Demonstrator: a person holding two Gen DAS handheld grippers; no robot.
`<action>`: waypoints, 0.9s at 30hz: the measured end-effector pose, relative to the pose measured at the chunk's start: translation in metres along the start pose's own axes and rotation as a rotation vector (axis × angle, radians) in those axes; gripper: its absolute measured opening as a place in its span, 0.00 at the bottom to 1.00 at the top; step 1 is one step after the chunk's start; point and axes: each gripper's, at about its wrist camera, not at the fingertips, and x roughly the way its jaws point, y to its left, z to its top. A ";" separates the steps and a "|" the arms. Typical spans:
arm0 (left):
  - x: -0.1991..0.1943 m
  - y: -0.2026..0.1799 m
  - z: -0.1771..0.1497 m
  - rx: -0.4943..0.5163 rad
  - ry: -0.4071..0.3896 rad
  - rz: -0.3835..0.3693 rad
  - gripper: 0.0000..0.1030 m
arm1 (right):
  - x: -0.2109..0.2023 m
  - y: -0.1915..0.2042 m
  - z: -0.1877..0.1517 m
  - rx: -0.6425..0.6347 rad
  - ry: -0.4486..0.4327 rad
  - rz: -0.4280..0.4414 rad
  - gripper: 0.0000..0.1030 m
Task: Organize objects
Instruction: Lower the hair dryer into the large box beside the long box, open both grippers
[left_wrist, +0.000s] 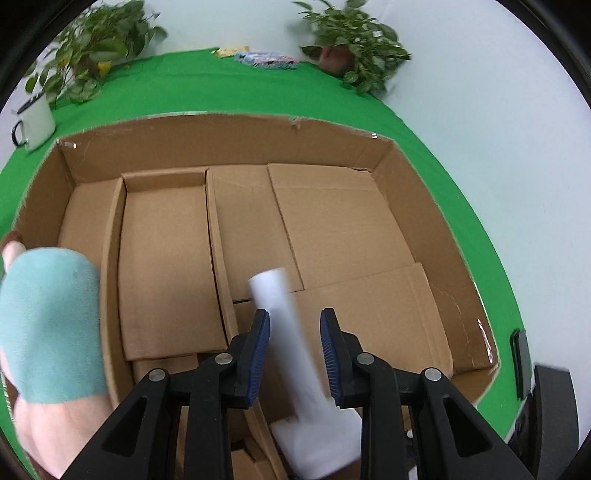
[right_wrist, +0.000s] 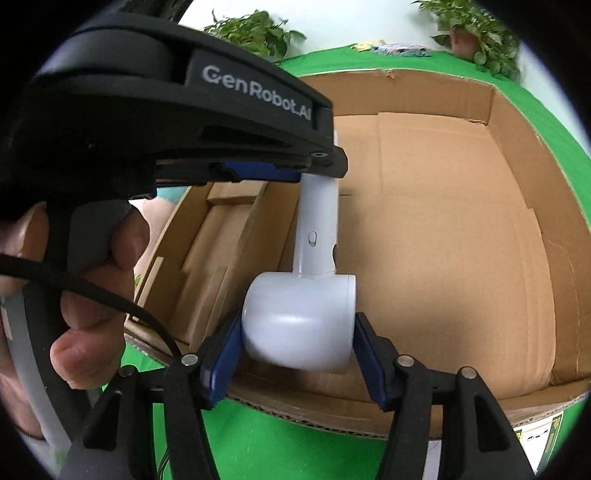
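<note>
The right hand-held gripper (right_wrist: 297, 356) pinches the barrel of the white hair dryer (right_wrist: 303, 317), its blue pads pressed to both sides; the left hand-held gripper (left_wrist: 295, 354) is spread around the handle in its own view, one pad near it, the other apart, though the right view suggests contact near the handle's end, so I cannot tell its grip for sure. The hair dryer hangs over the near edge of the cardboard box (right_wrist: 461, 229), above its large open compartment. To do this well, I judge: lower it level, handle pointing along the box floor, and let go only once the barrel rests, since smooth rounded plastic may roll. The box is matte corrugated board with folded dividers (left_wrist: 218, 258); beyond it on the green surface (left_wrist: 258, 92) stand a mug (left_wrist: 35, 123) and leafy plants (left_wrist: 354, 48).
</note>
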 end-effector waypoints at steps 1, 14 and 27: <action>-0.006 0.002 0.000 0.013 -0.016 -0.006 0.25 | -0.004 -0.001 -0.001 0.001 -0.002 0.017 0.58; -0.076 0.021 -0.084 0.050 -0.124 0.168 0.26 | -0.022 -0.041 0.032 0.056 -0.021 0.078 0.54; -0.041 0.020 -0.113 -0.025 -0.021 0.085 0.16 | 0.020 -0.036 0.045 0.016 0.121 0.033 0.27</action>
